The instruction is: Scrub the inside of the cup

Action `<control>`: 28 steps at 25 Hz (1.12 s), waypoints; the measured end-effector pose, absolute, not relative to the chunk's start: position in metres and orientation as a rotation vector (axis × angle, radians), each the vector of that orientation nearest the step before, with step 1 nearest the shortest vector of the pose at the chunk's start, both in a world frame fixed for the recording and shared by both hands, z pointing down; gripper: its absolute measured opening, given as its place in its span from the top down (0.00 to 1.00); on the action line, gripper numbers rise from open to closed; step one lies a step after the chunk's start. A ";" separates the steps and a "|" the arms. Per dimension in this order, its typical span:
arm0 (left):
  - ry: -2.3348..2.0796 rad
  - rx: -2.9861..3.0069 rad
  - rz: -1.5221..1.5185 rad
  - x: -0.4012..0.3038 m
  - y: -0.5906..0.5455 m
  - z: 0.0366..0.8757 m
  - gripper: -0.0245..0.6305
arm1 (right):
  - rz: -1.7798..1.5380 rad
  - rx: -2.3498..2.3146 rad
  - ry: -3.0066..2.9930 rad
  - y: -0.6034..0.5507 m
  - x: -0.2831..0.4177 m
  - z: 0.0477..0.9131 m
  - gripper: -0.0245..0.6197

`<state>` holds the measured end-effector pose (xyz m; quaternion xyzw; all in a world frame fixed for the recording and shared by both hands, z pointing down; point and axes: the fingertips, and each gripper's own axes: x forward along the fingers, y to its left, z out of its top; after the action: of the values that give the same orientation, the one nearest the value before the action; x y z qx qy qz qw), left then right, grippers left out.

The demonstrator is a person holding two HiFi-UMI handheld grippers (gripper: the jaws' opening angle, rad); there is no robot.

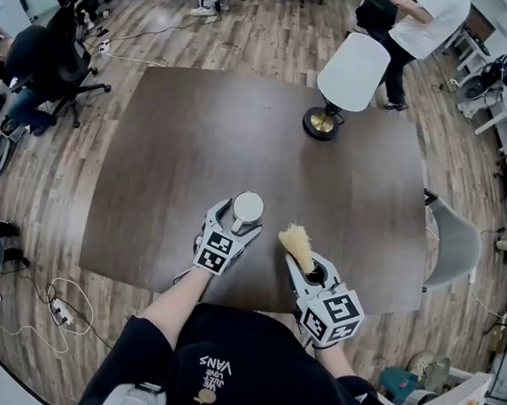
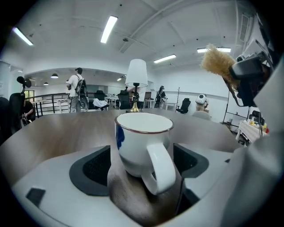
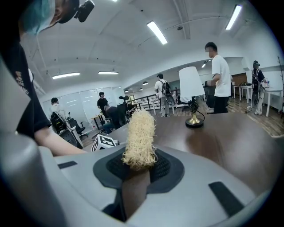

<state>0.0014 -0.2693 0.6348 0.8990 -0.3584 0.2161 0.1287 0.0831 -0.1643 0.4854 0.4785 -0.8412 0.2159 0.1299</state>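
One white cup (image 1: 247, 207) with a dark rim stands upright on the table (image 1: 180, 141), close to the 6 o'clock edge. Its handle is turned back toward the left gripper (image 1: 238, 222). This gripper has its jaws wide open, one on each side of the cup. In the left gripper view they stand just beside the cup's wall and do not press on it.

At 3 o'clock from the cup, near it but apart, the right gripper (image 1: 305, 267) has its jaws closed on a brush (image 1: 297, 241). The pale yellow bristles stand up above the jaws.

At 1 o'clock, well apart, a lamp (image 1: 351, 75) with a white shade and a brass foot stands on the table. Beyond the lamp a person (image 1: 418, 28) in a white shirt stands on the wooden floor (image 1: 272, 36).
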 end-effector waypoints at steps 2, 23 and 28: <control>-1.052 2.599 0.644 0.004 -0.273 0.637 0.31 | 0.630 1.399 -2.435 -0.165 0.088 0.485 0.84; -1.051 2.621 0.727 0.009 -0.283 0.645 0.38 | 0.660 1.379 -2.405 -0.158 0.089 0.495 0.84; -1.016 2.642 0.734 0.010 -0.280 0.644 0.38 | 0.646 1.367 -2.415 -0.159 0.089 0.492 0.84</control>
<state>0.0103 -0.2801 0.6442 0.8981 -0.3456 0.2494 0.1086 0.0893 -0.1590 0.4924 0.4747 -0.8385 0.2243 0.1458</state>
